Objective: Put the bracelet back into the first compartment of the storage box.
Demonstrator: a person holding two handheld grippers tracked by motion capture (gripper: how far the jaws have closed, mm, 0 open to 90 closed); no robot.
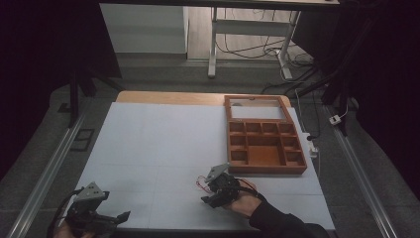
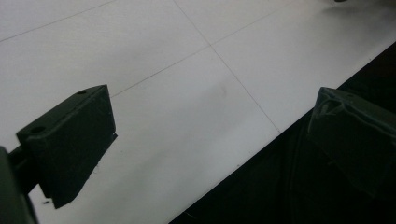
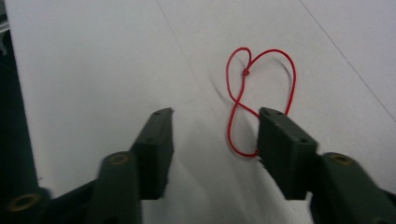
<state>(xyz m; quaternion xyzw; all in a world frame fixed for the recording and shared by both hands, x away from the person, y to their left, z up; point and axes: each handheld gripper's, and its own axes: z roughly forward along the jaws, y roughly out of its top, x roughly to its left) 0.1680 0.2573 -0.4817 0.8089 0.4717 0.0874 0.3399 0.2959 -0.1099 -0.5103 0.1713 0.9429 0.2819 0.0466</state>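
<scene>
Red string loop (image 3: 254, 100) flat on the white desk (image 1: 163, 144) just off the wooden tray's (image 1: 265, 141) near corner, inside the right gripper's (image 3: 212, 126) half-parted, unclenched jaws; left gripper (image 2: 210, 135) released.

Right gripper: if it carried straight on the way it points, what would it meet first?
Most likely the red string loop lying on the white table; the right gripper has it partly between its half-closed jaws, beside one jaw. Contact is unclear.
</scene>
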